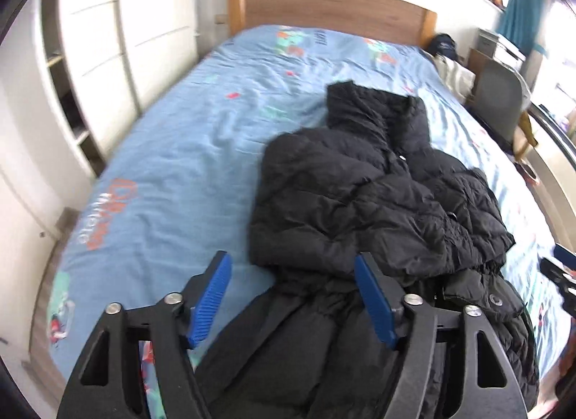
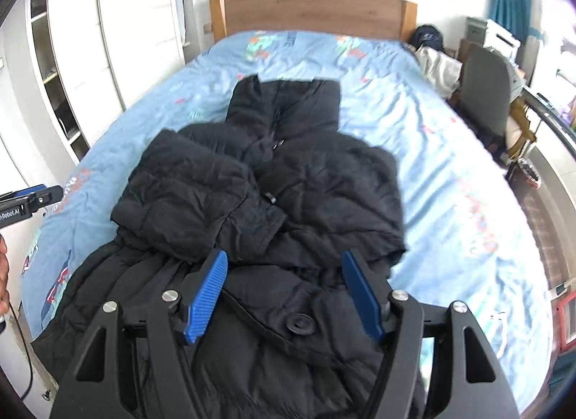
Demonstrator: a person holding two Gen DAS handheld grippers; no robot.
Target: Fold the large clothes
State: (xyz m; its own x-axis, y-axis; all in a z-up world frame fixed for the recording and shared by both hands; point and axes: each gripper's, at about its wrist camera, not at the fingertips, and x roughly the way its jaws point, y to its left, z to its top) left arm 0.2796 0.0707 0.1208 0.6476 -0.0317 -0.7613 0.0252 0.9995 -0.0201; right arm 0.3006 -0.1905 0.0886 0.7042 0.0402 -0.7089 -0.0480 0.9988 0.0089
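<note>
Left fingers (image 1: 291, 296) were spread and empty, nothing between the blue pads, hanging above the coat's (image 1: 378, 203) lower half. Right fingers (image 2: 284, 296) likewise released, holding nothing, poised over the coat's waist. The black puffer coat lay lengthwise on the bed (image 1: 172, 152), collar toward the headboard (image 1: 331, 8). Both sleeves looked folded inward across the chest, so the first folds seemed done, though dark fabric and blur made the layers hard to read. The long skirt was still stretched toward the foot, so the lengthwise fold, hem up to collar, was left.
</note>
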